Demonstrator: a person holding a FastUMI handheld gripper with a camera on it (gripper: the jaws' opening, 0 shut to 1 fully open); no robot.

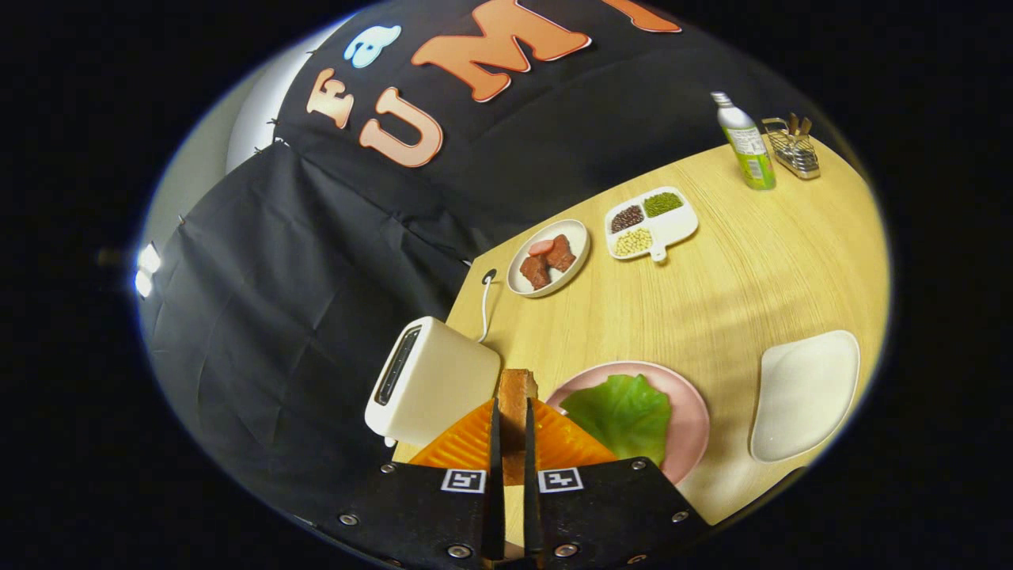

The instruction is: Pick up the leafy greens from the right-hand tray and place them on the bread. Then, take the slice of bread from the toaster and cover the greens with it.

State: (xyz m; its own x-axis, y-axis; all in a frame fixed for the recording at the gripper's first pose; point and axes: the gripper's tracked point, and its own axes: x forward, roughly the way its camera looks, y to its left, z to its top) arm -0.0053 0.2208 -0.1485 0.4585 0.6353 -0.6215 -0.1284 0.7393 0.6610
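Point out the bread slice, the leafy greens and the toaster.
bread slice [516,396]: gripper view, crust edge between the gripper's fingers.
leafy greens [621,416]: gripper view, leaf middle, on pink plate.
toaster [443,388]: gripper view, side wall.

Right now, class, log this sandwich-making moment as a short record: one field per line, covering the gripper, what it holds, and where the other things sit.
gripper: shut on the bread slice, both fingers pressing its sides
bread slice: upright on edge between the fingers, lifted clear of the toaster
toaster: white, beside the fingers, slot on top
leafy greens: lying on the pink plate
pink plate: just beyond the fingers
white tray: beside the pink plate
stage: greens placed, not yet covered
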